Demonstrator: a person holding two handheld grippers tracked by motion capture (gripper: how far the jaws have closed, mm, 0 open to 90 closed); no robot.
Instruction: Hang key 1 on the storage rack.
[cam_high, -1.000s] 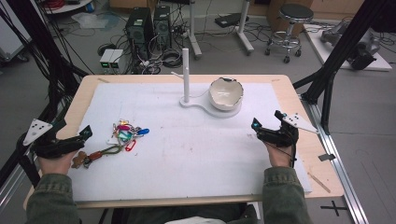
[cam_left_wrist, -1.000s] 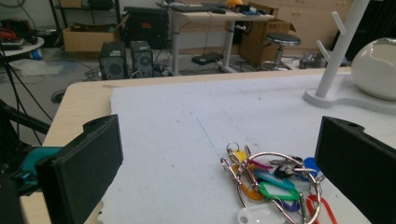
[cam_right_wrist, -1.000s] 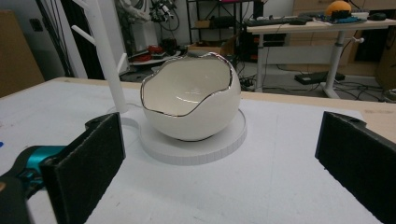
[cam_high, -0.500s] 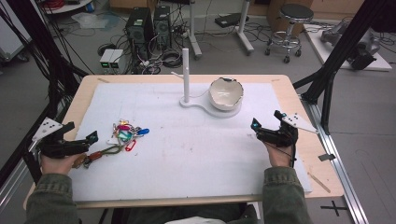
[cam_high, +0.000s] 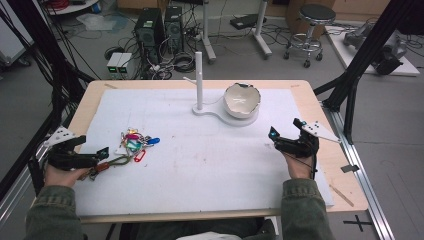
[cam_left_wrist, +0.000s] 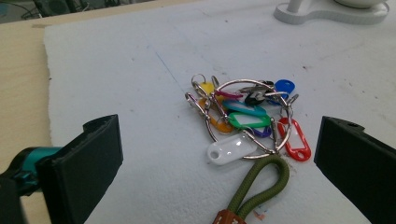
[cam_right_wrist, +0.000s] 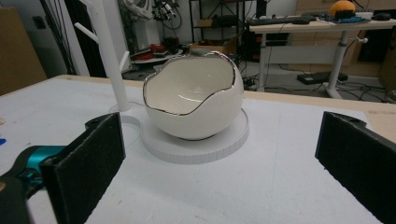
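A bunch of keys with coloured plastic tags (cam_high: 134, 143) (cam_left_wrist: 247, 121) lies on the white mat, joined to an olive cord loop (cam_left_wrist: 259, 186) with a brown end. My left gripper (cam_high: 92, 157) (cam_left_wrist: 217, 177) is open just left of the bunch, its jaws pointing at the cord. At the back of the mat a white egg-shaped bowl (cam_high: 241, 100) (cam_right_wrist: 194, 95) sits on a white stand with an upright post (cam_high: 199, 80) (cam_right_wrist: 109, 51). Near the right edge my right gripper (cam_high: 286, 134) (cam_right_wrist: 219, 172) stands open, facing the bowl from a distance, nothing between its jaws.
The white mat (cam_high: 210, 160) covers most of the wooden table (cam_high: 345, 190). Black frame poles (cam_high: 360, 60) rise at both sides of the table. Computers, cables and a stool (cam_high: 310, 25) stand on the floor behind it.
My left gripper has moved right and a little toward the key bunch, now reaching the cord's end. The right gripper has stayed in place.
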